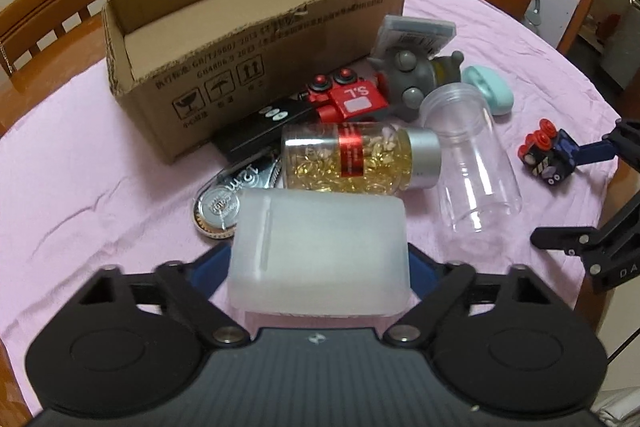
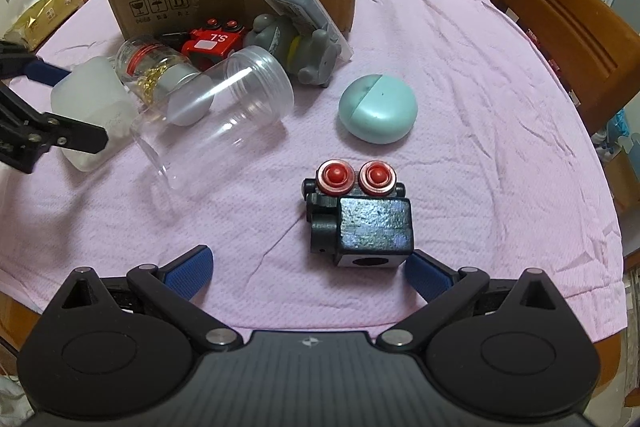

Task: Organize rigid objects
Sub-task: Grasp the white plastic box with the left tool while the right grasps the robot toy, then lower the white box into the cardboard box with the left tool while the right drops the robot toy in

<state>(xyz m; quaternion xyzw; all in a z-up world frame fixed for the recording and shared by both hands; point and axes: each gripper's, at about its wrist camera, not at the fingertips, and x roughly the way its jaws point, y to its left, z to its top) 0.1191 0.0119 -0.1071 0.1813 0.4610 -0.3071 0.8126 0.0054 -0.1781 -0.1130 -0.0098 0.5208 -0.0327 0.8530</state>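
The left tool (image 1: 318, 259) is clamped on a frosted white plastic container (image 1: 320, 251), its blue pads pressed against the container's two sides at the lower middle of the left wrist frame. It seems to be held low and level so it can be carried to the cardboard box (image 1: 256, 67), which sits open-topped and looks bare inside at the upper left of that frame. I judge the box to be the collecting place, since the loose things are heaped against its front wall.

That heap holds a capsule bottle (image 1: 360, 159) with a silver cap lying on its side, a clear jar (image 1: 468, 155) also tipped over, a red toy (image 1: 352, 99), a grey figure (image 1: 416, 79), a black remote (image 1: 260, 131) and a mint case (image 1: 488, 89) — all on the pink-clothed surface (image 1: 80, 155).

The right tool (image 2: 308, 269) is spread wide, holding nothing. A dark blue toy (image 2: 360, 219) with two red knobs lies just ahead of it at the lower centre of the right wrist frame — nearer the right-hand finger (image 2: 428, 277) than the left-hand one, so the tool would need to shift right to centre it before closing.
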